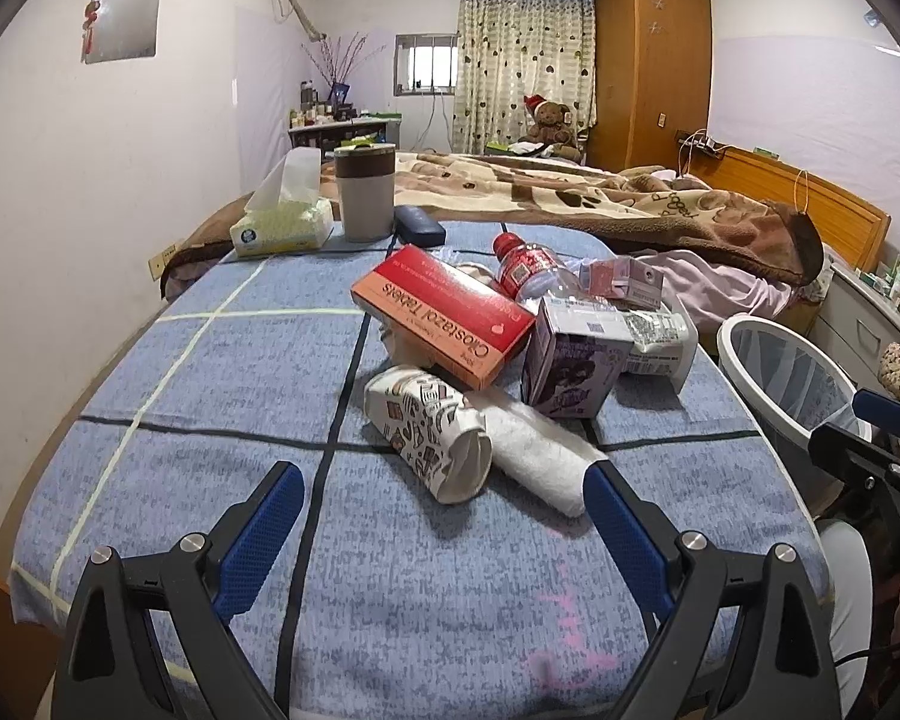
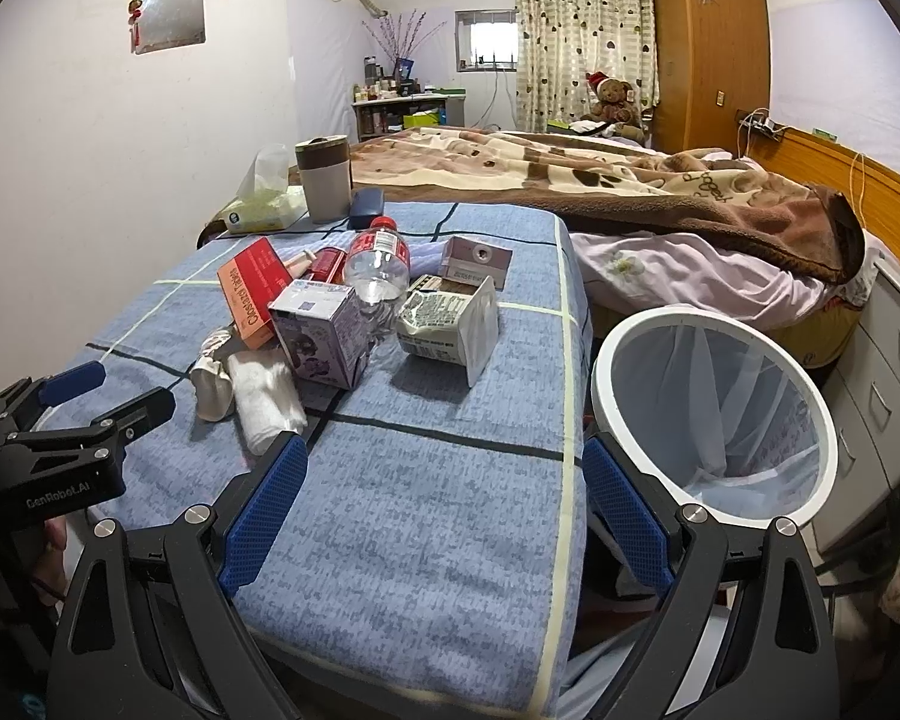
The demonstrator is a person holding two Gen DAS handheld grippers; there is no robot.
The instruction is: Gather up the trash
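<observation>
My left claw (image 1: 444, 501) and right claw (image 2: 444, 474), both wide open and empty; grabbing the paper cup (image 1: 429, 441) at frame centre may topple the red box (image 1: 444, 315) leaning above.

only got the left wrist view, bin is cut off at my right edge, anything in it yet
Observer: No. The right wrist view shows the whole round white plastic bin, and its thin pale liner bag looks empty.
Operator: right gripper holding anything
Observer: No. The right gripper has its fingers open with nothing between them, over the blue checked bed cover beside the bin.
Operator: anything hidden behind the red tablet box
Observer: Yes. Behind the flat red cardboard tablet box lie a small dark red item and a pale tube-like item. I cannot tell what they are.
</observation>
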